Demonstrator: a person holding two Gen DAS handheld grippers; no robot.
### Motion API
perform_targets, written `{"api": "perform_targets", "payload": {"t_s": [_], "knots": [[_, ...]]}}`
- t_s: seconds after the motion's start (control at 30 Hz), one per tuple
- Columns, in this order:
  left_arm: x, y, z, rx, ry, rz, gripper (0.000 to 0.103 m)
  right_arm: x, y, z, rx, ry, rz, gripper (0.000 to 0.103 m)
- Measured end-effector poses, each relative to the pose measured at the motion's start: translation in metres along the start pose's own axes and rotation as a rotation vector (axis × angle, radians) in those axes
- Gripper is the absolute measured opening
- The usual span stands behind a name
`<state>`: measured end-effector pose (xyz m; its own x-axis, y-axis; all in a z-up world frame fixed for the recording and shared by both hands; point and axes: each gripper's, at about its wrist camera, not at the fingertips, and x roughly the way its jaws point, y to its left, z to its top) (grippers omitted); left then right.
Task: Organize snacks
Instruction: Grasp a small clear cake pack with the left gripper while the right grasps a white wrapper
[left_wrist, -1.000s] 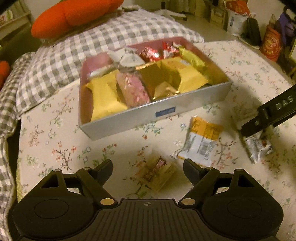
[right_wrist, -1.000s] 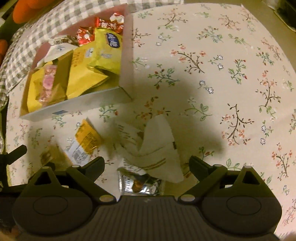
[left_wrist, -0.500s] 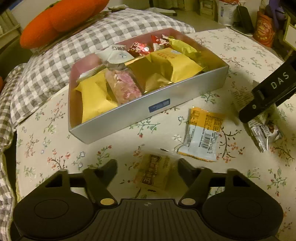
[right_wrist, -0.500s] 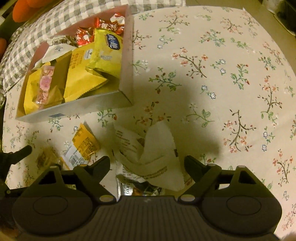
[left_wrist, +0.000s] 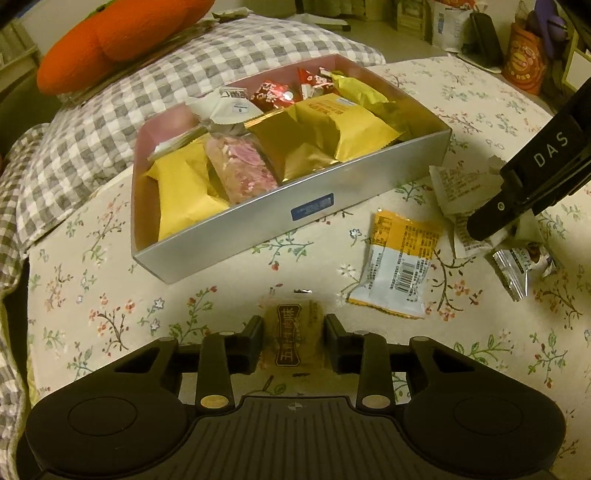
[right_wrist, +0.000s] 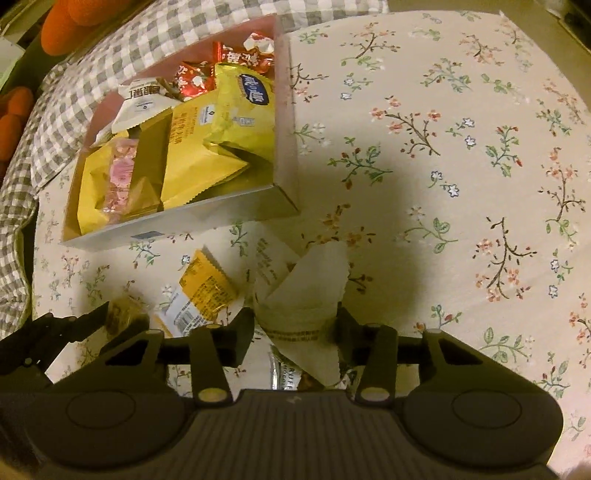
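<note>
A silver box (left_wrist: 258, 225) with several yellow, pink and red snack packets stands on the floral cloth; it also shows in the right wrist view (right_wrist: 110, 236). My left gripper (left_wrist: 293, 343) is shut on a small brown pastry packet (left_wrist: 293, 338) down on the cloth. My right gripper (right_wrist: 295, 332) is shut on a white packet (right_wrist: 310, 295); the left wrist view shows one finger (left_wrist: 524, 184) on that white packet (left_wrist: 461, 188). An orange-white packet (left_wrist: 399, 262) lies between the grippers. A silver packet (left_wrist: 517, 262) lies under the white one.
A grey checked cushion (left_wrist: 110, 110) and an orange plush (left_wrist: 118, 37) lie behind the box. Bags and containers (left_wrist: 524, 59) stand at the far right. The floral cloth (right_wrist: 461, 166) stretches right of the box.
Both grippers have closed from open: the left onto the brown pastry packet, the right onto the white packet. The left gripper also moved forward over its packet.
</note>
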<state>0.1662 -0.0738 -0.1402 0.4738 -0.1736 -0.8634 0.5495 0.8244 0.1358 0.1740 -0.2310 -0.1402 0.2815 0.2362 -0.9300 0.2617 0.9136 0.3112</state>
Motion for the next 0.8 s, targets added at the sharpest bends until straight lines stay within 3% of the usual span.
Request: {"api": "perform_targets", "payload": {"t_s": [0.8], "knots": [[-0.008, 0.009, -0.002, -0.072, -0.02, -0.006, 0.032, -0.018, 0.001, 0.001, -0.041, -0.039, -0.012, 0.034]]}}
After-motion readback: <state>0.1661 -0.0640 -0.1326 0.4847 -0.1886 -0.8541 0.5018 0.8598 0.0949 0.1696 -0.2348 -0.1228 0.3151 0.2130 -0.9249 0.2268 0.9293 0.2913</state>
